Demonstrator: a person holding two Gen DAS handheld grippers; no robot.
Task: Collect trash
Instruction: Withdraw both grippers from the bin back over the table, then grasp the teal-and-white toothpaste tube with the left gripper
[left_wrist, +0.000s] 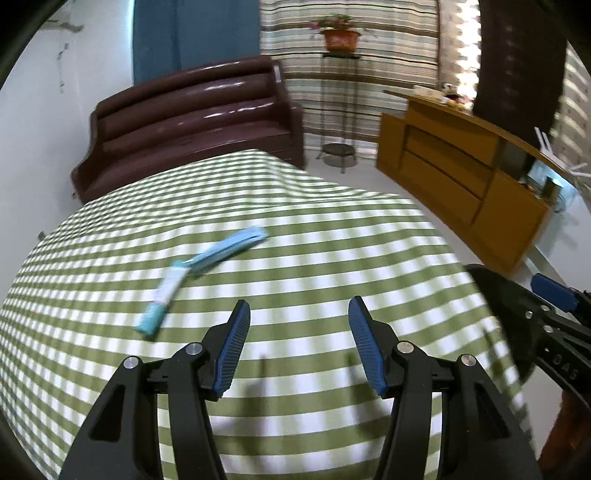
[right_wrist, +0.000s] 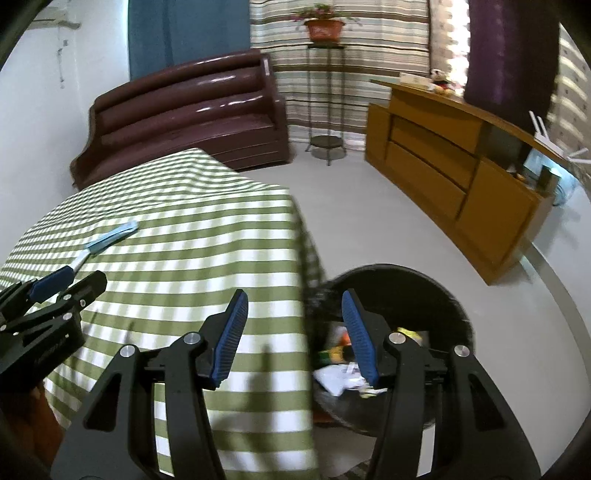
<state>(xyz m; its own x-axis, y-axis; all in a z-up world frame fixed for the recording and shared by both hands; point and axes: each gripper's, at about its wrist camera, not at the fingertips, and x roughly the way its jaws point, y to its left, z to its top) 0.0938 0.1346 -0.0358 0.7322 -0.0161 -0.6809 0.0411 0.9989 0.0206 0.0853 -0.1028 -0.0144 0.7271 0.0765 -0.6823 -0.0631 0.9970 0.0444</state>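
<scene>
Both grippers, left gripper and right gripper, are spread and empty, so next grab the blue wrapper at 11 o'clock for the bin.

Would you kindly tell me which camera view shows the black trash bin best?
The right wrist view: the trash bin sits beside the checked table, its round rim and the wrappers inside visible past the right gripper. The left wrist view catches only a dark sliver of its rim at the right edge.
</scene>
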